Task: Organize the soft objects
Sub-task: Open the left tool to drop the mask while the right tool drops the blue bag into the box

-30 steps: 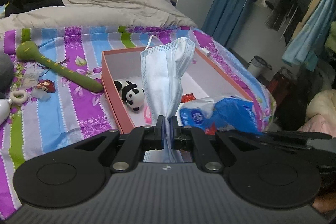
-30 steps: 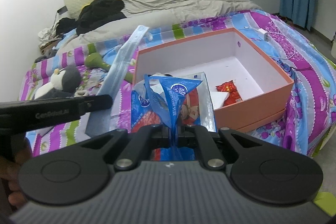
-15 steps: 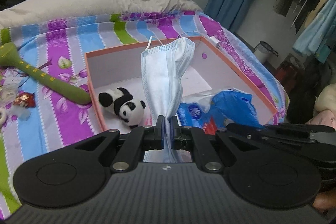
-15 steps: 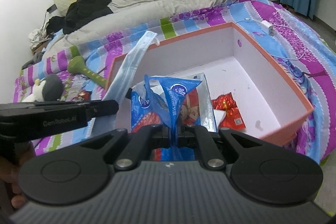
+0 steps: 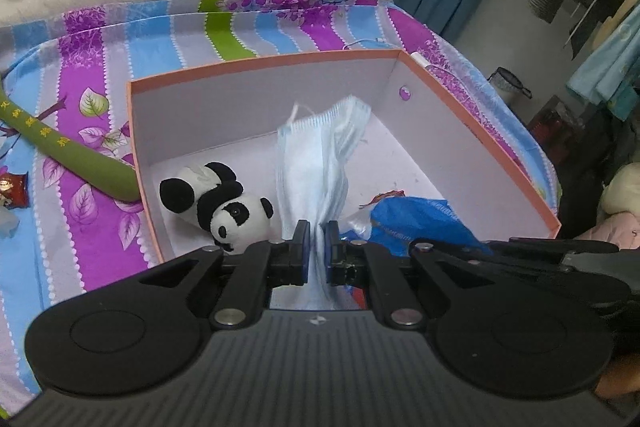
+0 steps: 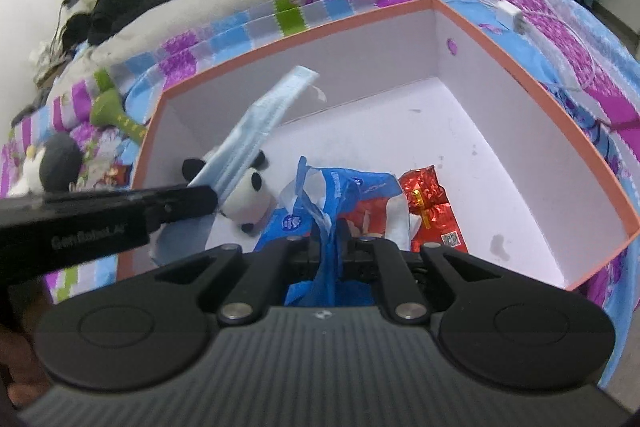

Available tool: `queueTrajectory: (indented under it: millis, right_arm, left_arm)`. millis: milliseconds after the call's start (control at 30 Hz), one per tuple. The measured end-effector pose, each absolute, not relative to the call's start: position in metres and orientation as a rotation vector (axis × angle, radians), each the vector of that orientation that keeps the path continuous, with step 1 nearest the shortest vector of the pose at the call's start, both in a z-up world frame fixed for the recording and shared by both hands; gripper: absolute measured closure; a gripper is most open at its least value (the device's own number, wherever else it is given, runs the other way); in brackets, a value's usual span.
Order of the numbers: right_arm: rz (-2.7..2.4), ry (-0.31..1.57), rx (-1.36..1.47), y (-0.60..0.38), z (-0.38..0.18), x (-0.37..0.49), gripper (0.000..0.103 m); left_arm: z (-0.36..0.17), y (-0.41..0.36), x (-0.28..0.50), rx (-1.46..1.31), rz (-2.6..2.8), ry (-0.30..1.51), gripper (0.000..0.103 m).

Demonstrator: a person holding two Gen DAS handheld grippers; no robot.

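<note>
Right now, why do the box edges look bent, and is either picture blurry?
Left wrist view: sharp, with even indoor light; the fisheye lens only slightly bows the orange box rim. Right wrist view: softer, smeared as if by motion, the box rim curving strongly, the bedding blurred at the edges, and the white wall top left washed out.

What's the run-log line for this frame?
left gripper: opening, mask between fingers | right gripper: opening, blue bag between fingers | both over box | panda inside
</note>
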State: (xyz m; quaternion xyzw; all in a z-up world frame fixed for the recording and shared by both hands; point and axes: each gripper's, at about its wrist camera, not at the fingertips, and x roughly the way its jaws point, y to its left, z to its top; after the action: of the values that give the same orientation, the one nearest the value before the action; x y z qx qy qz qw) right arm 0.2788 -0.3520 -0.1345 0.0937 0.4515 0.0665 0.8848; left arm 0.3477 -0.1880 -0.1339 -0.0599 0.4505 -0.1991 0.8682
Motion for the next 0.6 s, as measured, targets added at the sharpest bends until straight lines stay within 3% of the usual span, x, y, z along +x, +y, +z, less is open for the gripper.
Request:
queueTrajectory:
  millis: [33,67,133,600]
  right_arm:
    - [0.137,0.938,0.181,-0.35,-0.134,0.278,0.084]
    - [0.133,0.937,0.177,-0.35,-0.133,0.276,0.069]
    - [0.133,0.937,0.187,-0.35,-0.131,0.274,0.06]
    - [0.168,0.845,0.187,-0.338,-0.086,0.218,0.062]
  left_arm:
    - [-0.133,-0.187,0.347,-0.129,-0.417,0.94,0.075]
    - [-0.132,-0.185,0.345,-0.135,-0.413,0.937,0.066]
    - [-0.127,-0.182,0.34,-0.136,-0.407,0.924,0.065]
    - [-0.071,-0.16,0.271,-0.147,-0.403,0.811,0.065]
